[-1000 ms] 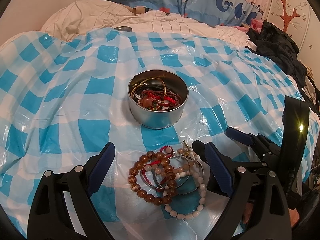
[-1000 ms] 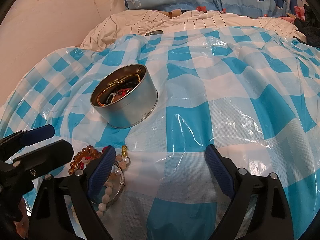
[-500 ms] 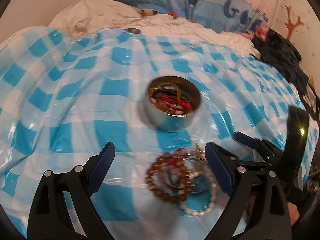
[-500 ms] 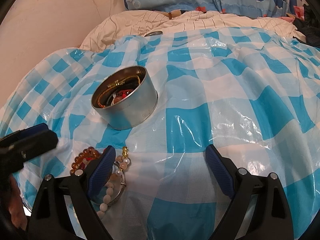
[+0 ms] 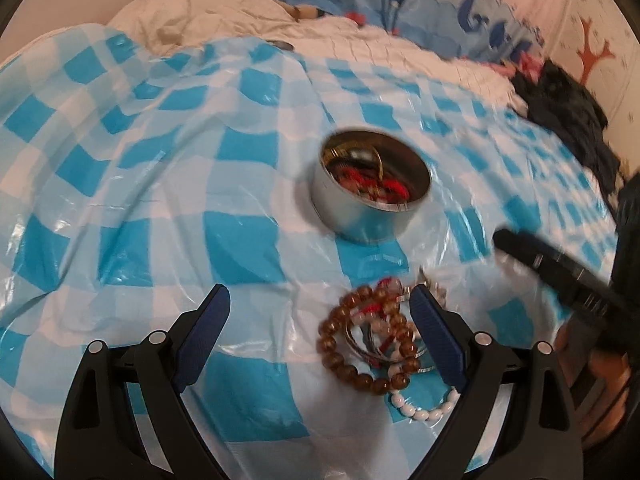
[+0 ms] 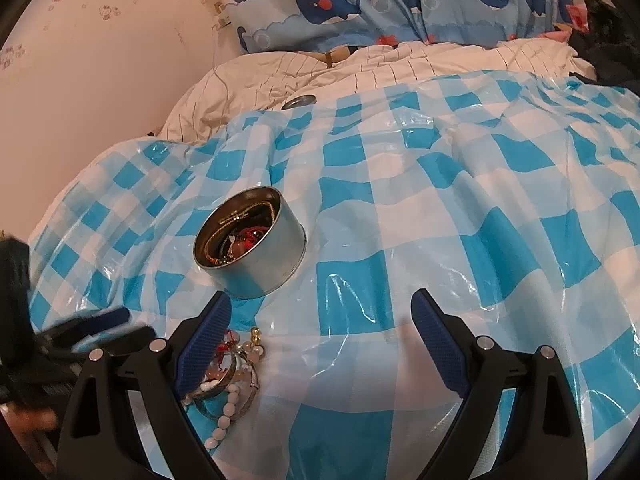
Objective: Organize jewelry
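Both grippers gape empty: the left gripper (image 5: 320, 320) hangs just left of the bracelets (image 5: 370, 344), the right gripper (image 6: 320, 328) just to their right. The heap lies tangled on the slick checked sheet (image 5: 140, 160); light, loose and probably slippery, it is best pinched across a bead strand. Beyond, close by, stands the tin (image 5: 372, 196), already holding jewelry.

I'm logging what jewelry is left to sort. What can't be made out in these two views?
- Tin contents: left wrist view, motion blur; only red and gold tangles show.
- Bracelet pile: right wrist view, partly behind the right gripper finger.
- Left gripper: its finger covers the pile's edge in the left wrist view.
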Demonstrator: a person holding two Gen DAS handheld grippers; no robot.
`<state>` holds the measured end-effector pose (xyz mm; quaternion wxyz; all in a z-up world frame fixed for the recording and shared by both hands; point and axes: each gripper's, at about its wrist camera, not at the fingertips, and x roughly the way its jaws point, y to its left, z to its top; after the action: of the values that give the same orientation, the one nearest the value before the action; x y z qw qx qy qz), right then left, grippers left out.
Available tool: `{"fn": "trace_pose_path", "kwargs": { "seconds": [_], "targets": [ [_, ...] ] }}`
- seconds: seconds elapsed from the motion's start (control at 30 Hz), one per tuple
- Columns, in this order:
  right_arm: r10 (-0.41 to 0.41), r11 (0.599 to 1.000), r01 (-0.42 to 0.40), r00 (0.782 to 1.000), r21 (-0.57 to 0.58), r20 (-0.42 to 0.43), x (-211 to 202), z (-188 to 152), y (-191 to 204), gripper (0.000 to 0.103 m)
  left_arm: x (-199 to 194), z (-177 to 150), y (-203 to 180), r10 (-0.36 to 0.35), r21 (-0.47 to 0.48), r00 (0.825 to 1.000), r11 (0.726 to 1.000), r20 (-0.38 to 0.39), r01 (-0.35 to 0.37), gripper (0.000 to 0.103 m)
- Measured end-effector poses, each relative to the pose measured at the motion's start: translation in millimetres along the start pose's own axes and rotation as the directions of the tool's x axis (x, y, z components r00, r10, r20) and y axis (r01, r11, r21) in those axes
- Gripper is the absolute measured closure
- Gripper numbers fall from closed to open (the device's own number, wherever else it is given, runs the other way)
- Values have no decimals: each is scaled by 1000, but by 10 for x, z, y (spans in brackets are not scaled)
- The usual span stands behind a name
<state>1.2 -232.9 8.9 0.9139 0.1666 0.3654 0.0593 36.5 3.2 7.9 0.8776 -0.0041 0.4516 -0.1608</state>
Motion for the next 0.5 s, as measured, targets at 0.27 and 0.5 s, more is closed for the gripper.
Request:
{"fn": "trace_pose_path", "kwargs": {
  "seconds": [0.27,0.5],
  "targets": [
    [26,999,-26,1000,21,-13,1,17,12,15,70,-203,-148,18,116,1000,993,-9,-17,16],
    [33,999,-32,999,19,-27,28,4,52,15,70,-181,5,-22,15,999,1000,27,21,24]
  ]
}}
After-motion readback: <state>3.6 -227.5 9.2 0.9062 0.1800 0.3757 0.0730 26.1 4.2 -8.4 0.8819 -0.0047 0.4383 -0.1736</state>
